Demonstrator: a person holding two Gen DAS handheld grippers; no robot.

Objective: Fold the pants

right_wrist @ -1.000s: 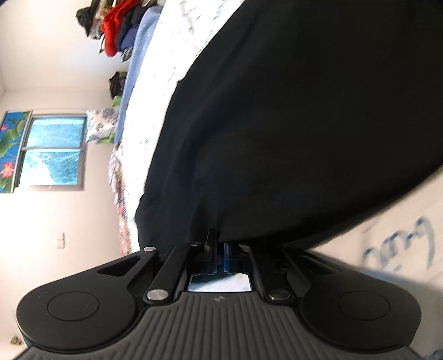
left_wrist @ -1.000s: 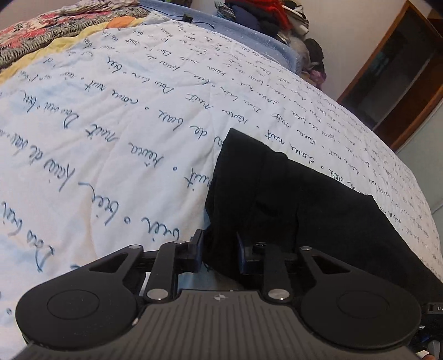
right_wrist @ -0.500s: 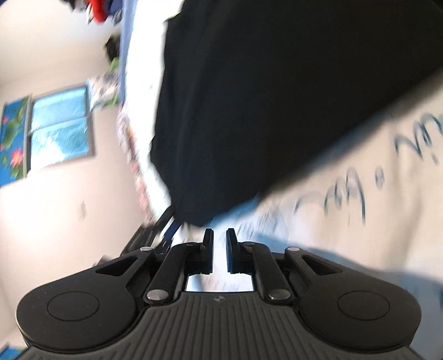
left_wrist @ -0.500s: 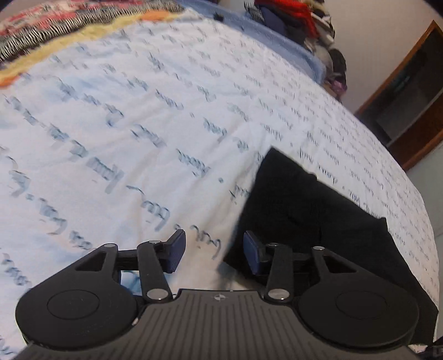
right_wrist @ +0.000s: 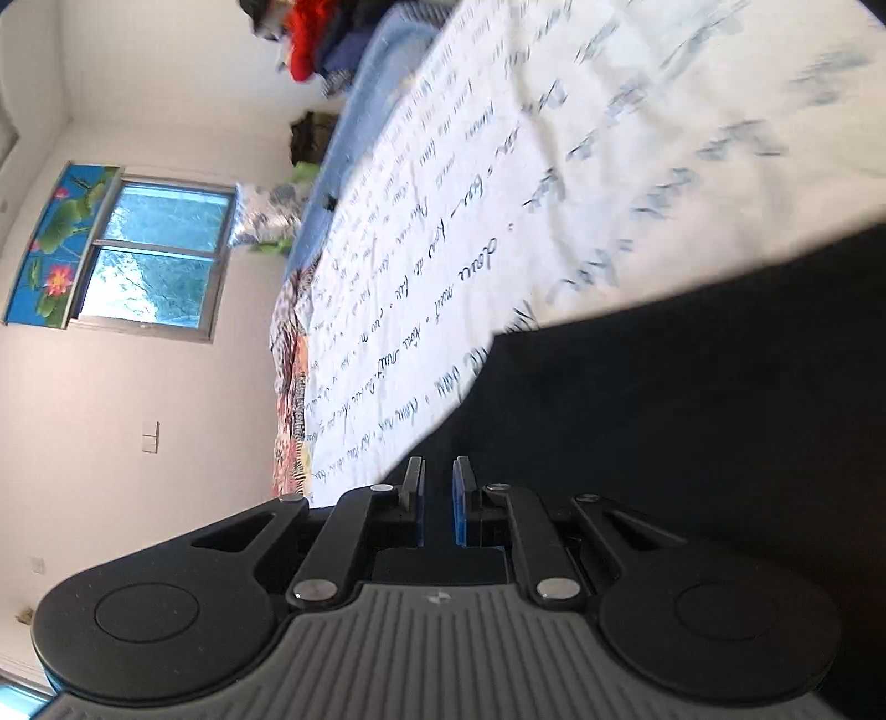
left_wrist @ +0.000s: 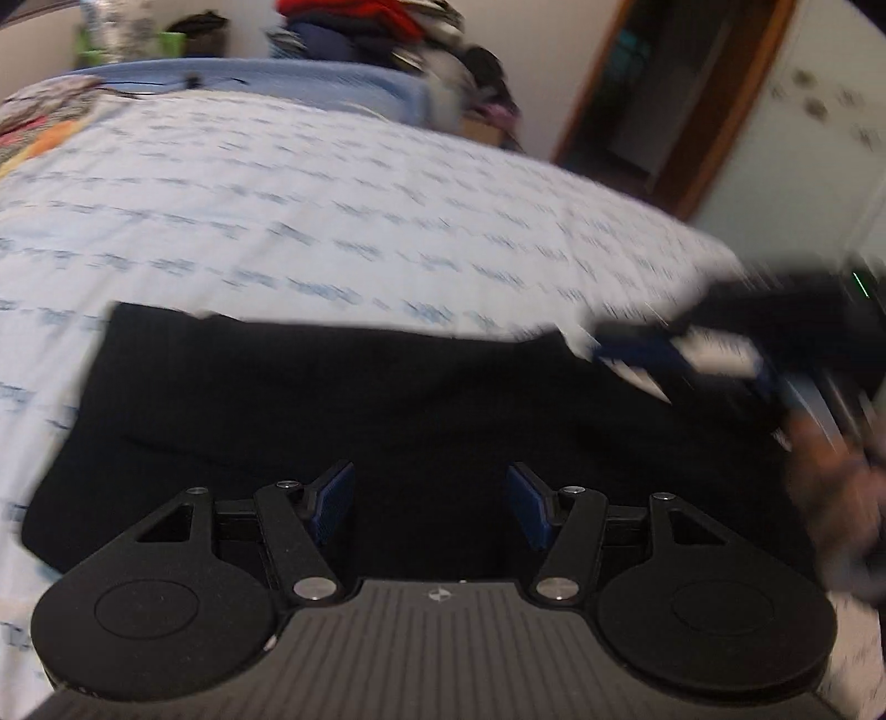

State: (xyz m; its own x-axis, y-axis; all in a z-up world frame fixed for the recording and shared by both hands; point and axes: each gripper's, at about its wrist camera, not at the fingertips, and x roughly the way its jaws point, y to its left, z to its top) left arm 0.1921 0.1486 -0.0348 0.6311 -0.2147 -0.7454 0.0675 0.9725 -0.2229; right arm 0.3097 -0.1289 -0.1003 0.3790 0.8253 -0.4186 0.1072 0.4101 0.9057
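The black pants (left_wrist: 360, 399) lie folded flat on a white bedsheet (left_wrist: 332, 221) printed with blue script. My left gripper (left_wrist: 431, 501) is wide open and empty, hovering over the near edge of the pants. My right gripper shows blurred at the pants' right end in the left wrist view (left_wrist: 637, 360). In the right wrist view the right gripper (right_wrist: 437, 498) has its jaws a narrow gap apart with nothing between them, over the black pants (right_wrist: 692, 399) near their corner.
A pile of clothes (left_wrist: 376, 39) sits beyond the far end of the bed. A wooden door frame (left_wrist: 714, 111) stands at the right. A window (right_wrist: 149, 260) and a patterned blanket (right_wrist: 288, 387) lie at the bed's other side.
Both grippers have let go of the pants and pulled back. The left jaws opened wide and swung to face the folded pants broadside. The right jaws parted slightly.
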